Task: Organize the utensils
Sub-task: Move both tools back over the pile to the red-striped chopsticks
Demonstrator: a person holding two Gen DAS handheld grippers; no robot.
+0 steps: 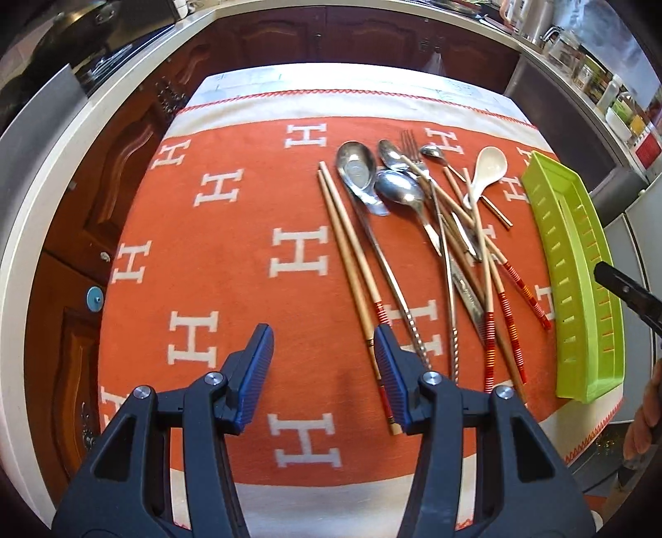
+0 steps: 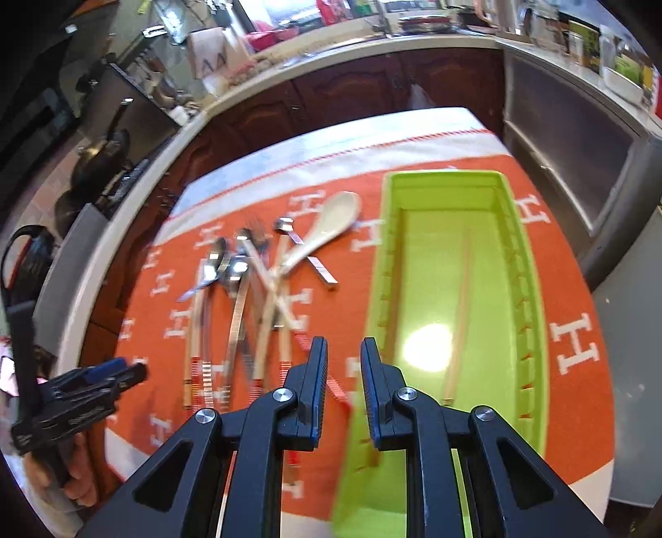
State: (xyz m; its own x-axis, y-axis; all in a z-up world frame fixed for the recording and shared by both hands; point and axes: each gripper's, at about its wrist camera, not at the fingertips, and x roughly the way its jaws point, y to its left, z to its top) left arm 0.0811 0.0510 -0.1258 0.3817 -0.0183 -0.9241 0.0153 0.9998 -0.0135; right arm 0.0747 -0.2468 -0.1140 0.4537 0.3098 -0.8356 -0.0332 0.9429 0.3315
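Observation:
A loose pile of utensils [image 1: 434, 231] lies on the orange cloth: wooden chopsticks [image 1: 351, 265], metal spoons [image 1: 399, 190], a fork [image 1: 413, 153] and a white ceramic spoon [image 1: 486, 169]. A green plastic tray [image 1: 575, 265] stands to their right. In the right wrist view the tray [image 2: 397, 265] holds one wooden chopstick [image 2: 459, 314]. My left gripper [image 1: 322, 372] is open and empty, just left of the pile's handle ends. My right gripper [image 2: 343, 385] is open and empty, above the tray's near left rim. The pile [image 2: 256, 289] lies to its left.
The table is covered by an orange cloth [image 1: 231, 256] with white H marks. Dark wooden cabinets [image 1: 331, 37] and a counter with kitchen items run behind and to the left. The left gripper shows at the left edge of the right wrist view [image 2: 82, 385].

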